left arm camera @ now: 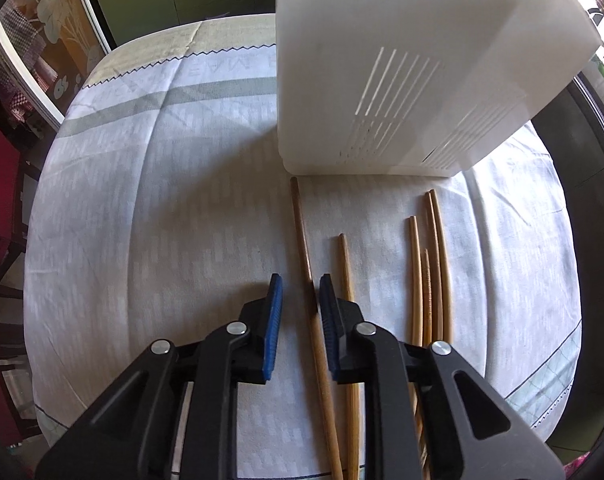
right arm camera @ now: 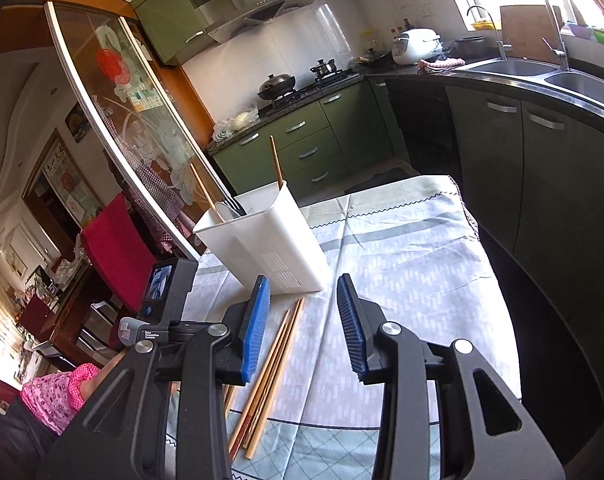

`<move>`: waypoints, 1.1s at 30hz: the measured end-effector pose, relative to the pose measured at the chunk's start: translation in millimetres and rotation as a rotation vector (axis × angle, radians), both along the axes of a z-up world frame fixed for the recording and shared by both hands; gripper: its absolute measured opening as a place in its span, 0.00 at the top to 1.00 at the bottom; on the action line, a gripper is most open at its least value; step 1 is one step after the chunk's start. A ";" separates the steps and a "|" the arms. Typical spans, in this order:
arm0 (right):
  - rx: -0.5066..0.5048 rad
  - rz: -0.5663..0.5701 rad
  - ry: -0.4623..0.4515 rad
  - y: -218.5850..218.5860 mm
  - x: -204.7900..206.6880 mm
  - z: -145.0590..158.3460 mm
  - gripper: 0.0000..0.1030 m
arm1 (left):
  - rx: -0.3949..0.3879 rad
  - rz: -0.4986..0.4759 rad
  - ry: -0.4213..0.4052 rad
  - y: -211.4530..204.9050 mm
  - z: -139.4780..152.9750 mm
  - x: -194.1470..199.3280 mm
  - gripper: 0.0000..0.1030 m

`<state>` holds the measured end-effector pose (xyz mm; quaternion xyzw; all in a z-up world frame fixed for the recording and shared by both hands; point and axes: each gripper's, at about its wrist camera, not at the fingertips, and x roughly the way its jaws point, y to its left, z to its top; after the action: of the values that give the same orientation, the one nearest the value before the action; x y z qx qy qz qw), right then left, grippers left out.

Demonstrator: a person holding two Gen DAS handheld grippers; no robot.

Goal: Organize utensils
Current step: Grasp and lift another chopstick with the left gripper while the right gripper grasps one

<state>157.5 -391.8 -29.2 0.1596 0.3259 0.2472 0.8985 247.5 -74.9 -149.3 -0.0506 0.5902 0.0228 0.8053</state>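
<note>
A white slotted utensil holder [left arm camera: 382, 60] stands on the clothed table; in the right wrist view this holder [right arm camera: 269, 232] has two chopsticks [right arm camera: 275, 164] and a fork [right arm camera: 233, 204] standing in it. Several wooden chopsticks lie in front of it. My left gripper [left arm camera: 301, 278] points steeply down over a dark brown chopstick [left arm camera: 302, 232]. Its jaws stand narrowly apart; the stick runs between them, against the right pad [left arm camera: 328, 312] and clear of the left. A lighter chopstick [left arm camera: 346, 272] and a loose bunch [left arm camera: 430, 260] lie to its right. My right gripper [right arm camera: 304, 280] is open and holds nothing, with chopsticks [right arm camera: 277, 352] on the cloth below its left finger.
The tablecloth [left arm camera: 161, 200] runs out to the left of the holder. The table's right edge [right arm camera: 486, 264] faces dark green cabinets and a sink [right arm camera: 514, 66]. A red chair [right arm camera: 117, 248] stands at the left. The left gripper's camera [right arm camera: 161, 292] and a pink sleeve [right arm camera: 57, 396] show at lower left.
</note>
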 end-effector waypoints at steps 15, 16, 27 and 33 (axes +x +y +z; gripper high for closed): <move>-0.089 0.055 0.125 31.3 20.3 -36.2 0.61 | -0.016 0.034 -0.171 16.9 33.6 -37.3 0.94; -0.105 0.061 0.144 38.8 24.6 -43.7 0.61 | -0.021 0.040 -0.216 20.8 42.2 -45.8 0.94; -0.263 0.124 0.299 126.3 72.7 -111.1 0.66 | 0.002 0.098 -0.655 70.4 110.3 -137.6 0.94; -0.334 0.113 0.346 154.3 92.4 -124.7 0.76 | 0.006 0.073 -0.686 81.3 111.2 -146.7 0.94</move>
<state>249.9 -237.6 -154.0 0.0306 0.5195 0.2088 0.8280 100.9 6.4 -38.1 -0.0739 0.2828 0.0347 0.9557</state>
